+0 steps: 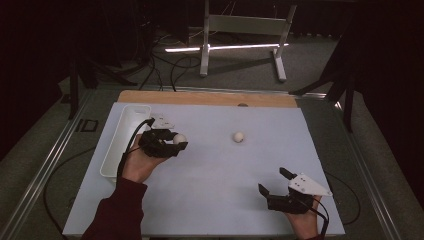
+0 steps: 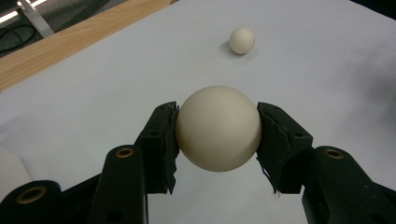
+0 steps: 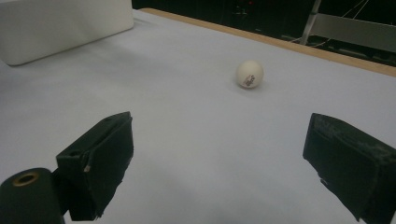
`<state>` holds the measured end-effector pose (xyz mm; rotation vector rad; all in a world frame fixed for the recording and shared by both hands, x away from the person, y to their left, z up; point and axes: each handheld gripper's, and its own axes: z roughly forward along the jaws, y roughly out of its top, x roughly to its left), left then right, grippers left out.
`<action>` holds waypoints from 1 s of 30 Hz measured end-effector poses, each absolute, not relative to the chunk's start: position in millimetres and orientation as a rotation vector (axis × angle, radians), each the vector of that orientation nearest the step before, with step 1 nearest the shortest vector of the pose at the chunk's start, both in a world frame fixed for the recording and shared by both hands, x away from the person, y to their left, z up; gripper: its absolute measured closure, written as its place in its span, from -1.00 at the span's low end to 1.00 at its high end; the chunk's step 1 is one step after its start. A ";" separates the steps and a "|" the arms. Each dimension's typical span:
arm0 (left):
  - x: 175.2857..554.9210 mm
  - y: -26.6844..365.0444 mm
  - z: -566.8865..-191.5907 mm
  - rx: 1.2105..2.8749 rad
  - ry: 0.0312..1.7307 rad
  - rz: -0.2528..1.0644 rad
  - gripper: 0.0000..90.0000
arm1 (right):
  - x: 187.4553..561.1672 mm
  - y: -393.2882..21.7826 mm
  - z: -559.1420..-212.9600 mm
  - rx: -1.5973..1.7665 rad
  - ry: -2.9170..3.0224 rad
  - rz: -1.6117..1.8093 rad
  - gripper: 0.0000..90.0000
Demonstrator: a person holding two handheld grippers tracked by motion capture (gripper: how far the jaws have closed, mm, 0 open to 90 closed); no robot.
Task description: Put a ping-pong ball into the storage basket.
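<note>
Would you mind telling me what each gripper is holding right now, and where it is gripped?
The left gripper clamps a white ball across its widest part; the right gripper stands open, holding nothing.

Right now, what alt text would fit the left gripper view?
The left gripper clamps a cream-white ball between its two black padded jaws above a white table sheet. A second ball lies farther off on the sheet, near the wooden table edge.
</note>
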<state>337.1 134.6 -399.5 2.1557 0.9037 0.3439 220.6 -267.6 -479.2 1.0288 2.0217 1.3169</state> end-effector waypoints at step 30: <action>336.8 157.6 -388.2 2.141 0.952 0.411 0.14 | 220.1 -268.7 -478.6 1.034 2.012 1.319 -0.82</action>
